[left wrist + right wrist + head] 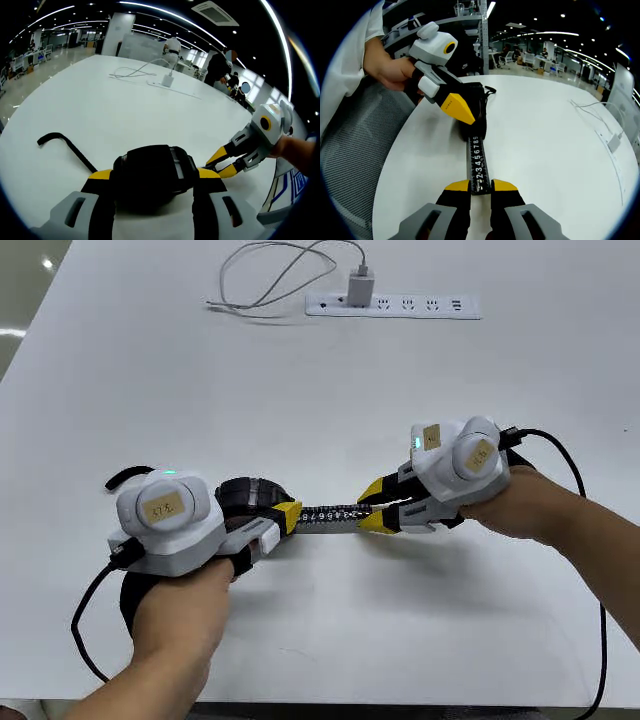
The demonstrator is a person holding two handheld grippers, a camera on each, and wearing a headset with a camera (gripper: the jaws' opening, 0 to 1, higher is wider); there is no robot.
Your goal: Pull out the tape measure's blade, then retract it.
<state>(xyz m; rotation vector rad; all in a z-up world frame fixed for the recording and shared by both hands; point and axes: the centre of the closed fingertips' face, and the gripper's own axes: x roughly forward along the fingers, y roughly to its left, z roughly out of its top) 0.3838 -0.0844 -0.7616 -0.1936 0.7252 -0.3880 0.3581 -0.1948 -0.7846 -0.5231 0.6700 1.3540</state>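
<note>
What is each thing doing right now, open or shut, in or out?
left gripper: shut on the tape measure case.
right gripper: shut on the blade end.
tape measure case: held.
blade: pulled partway out.
charger: plugged into power strip.

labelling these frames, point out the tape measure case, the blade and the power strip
tape measure case (150,175): left gripper view, middle of its black housing
blade (477,162): right gripper view, its numbered face
power strip (400,306): head view, its white top face

Large open-plan office, ceiling strip lights (560,33), distant desks (540,60), white table (300,390), power strip (392,305)
</note>
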